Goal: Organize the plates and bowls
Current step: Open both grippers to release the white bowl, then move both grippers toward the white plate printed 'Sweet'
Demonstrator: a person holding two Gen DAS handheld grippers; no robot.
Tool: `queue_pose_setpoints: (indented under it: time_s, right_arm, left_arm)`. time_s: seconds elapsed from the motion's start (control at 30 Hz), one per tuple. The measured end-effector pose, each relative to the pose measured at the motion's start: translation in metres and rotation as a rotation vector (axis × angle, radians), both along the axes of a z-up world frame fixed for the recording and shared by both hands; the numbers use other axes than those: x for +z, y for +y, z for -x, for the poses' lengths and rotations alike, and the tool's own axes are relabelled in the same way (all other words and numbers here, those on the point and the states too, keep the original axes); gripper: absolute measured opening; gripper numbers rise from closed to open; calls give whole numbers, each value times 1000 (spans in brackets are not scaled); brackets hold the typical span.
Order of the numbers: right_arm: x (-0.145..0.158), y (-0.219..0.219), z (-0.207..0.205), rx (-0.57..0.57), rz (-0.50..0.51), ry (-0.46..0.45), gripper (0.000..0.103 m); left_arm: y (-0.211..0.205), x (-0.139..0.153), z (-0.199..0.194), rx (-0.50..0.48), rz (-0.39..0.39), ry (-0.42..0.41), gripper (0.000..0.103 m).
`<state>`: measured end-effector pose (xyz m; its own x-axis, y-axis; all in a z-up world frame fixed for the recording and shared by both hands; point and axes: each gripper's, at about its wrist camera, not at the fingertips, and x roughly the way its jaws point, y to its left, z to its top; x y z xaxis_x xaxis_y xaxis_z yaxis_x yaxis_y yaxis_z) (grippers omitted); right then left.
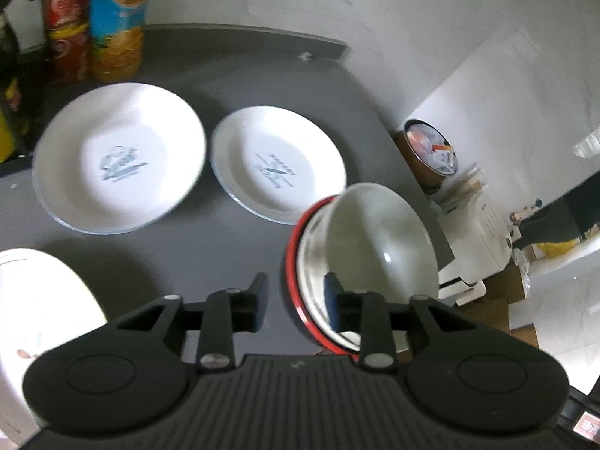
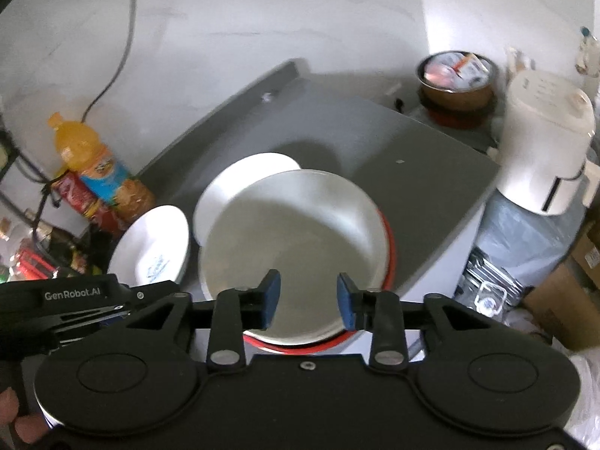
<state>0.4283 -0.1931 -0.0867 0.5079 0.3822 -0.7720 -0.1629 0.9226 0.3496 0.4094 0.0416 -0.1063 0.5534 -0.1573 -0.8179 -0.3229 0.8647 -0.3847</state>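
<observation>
A white bowl with a red outside (image 1: 378, 236) stands tilted at the table's right edge. My left gripper (image 1: 296, 294) is open, and the bowl's red rim runs between its two fingers, the right finger inside the bowl. Two white plates with printed marks lie further back, a larger one (image 1: 120, 157) on the left and a smaller one (image 1: 277, 165) beside it. In the right wrist view the same bowl (image 2: 296, 236) fills the middle. My right gripper (image 2: 307, 296) hangs open over its near rim, with both plates (image 2: 153, 243) (image 2: 240, 183) behind it.
Another white dish (image 1: 41, 300) sits at the near left. An orange juice bottle (image 1: 118, 18) and a red can (image 1: 65, 22) stand at the back by the wall. Off the dark grey table (image 2: 412, 157) are a brown bin (image 2: 455, 82), a white appliance (image 2: 543, 138) and cardboard boxes (image 2: 562, 300).
</observation>
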Motion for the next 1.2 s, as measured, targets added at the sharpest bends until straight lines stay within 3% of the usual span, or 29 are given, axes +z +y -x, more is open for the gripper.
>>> queue_pose_setpoints:
  time_s: [0.1,0.27,0.63,0.87,1.0,1.2]
  right_arm:
    - [6,6,5,10,0,-9,50]
    - [10,21,11,42,7,-1,56]
    - [26,72,30,193,18,0,78]
    - [29,97,39,308,43,-1,82]
    - [29,108,42,358,53,-3,86]
    - [24,123,40,420,52,11,86]
  left_arm:
    - [10,8,10,18,-30,-5,58]
    - [28,17,28,44,-76,-6,76]
    - [59,26,68,102,-136,15,84]
    - [75,33,97,163,-155,41,85]
    - [88,29,115,252,-149,99,85]
    - [101,26,131,332,-147,115,85]
